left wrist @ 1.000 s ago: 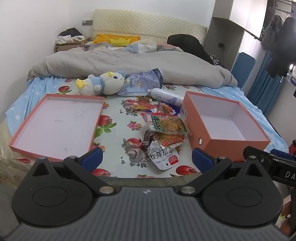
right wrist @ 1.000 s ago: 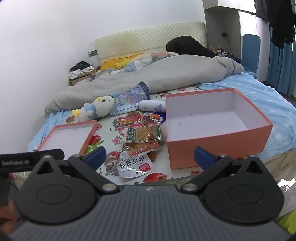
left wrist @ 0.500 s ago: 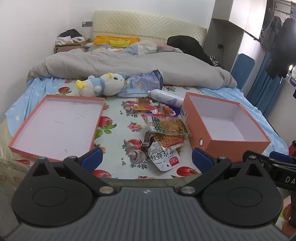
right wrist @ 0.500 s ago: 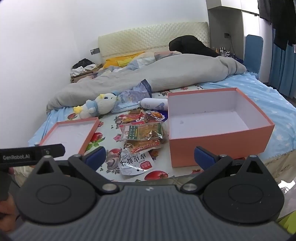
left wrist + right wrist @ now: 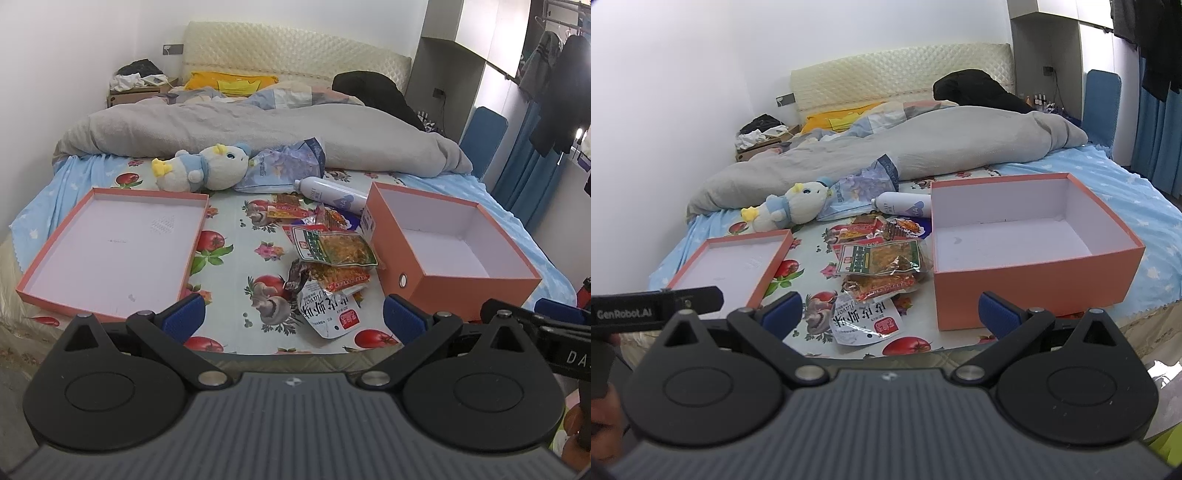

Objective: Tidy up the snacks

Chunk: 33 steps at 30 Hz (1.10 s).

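Your left gripper (image 5: 291,317) and right gripper (image 5: 890,314) are both wide and hold nothing. The snack packets (image 5: 328,254) lie between the shallow lid (image 5: 110,243) and the deep orange box (image 5: 447,247).

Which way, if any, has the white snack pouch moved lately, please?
No: the white snack pouch still lies left of the orange box, by its near corner.

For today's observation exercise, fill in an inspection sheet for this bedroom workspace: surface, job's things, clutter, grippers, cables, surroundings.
Surface: bed sheet with fruit print.
Job's things: snack packets piled between the shallow lid and the deep orange box; both hold nothing.
Clutter: plush toy, white bottle, blue bag.
Grippers: left gripper and right gripper open, holding nothing.
Cables: nothing seen.
Surroundings: grey duvet, headboard, hanging clothes.
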Each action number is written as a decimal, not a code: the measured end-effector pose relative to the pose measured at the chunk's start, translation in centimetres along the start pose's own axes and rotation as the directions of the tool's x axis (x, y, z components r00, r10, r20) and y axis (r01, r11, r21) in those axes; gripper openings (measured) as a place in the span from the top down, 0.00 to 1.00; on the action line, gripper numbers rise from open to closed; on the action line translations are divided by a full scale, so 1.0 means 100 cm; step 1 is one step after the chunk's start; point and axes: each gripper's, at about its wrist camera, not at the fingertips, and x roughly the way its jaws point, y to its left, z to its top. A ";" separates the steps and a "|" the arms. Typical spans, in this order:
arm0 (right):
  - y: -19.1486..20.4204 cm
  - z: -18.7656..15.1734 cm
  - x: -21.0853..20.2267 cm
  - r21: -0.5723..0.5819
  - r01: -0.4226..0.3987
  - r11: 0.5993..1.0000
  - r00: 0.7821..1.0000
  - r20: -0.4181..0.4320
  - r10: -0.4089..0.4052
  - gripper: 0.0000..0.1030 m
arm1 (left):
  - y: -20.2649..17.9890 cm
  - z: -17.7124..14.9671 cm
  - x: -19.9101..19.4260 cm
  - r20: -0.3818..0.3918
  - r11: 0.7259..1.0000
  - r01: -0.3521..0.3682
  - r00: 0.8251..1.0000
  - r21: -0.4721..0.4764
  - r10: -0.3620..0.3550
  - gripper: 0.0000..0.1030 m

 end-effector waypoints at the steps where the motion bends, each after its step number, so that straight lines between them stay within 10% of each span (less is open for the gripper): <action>1: 0.000 0.001 0.000 -0.001 0.002 1.000 1.000 -0.003 -0.002 0.00 | 0.000 0.000 0.000 -0.001 1.000 0.002 1.000 0.001 -0.002 0.00; 33: 0.000 -0.005 0.005 0.001 -0.016 1.000 0.999 -0.034 0.016 0.00 | -0.006 -0.004 0.005 -0.022 1.000 0.002 1.000 0.023 -0.002 0.00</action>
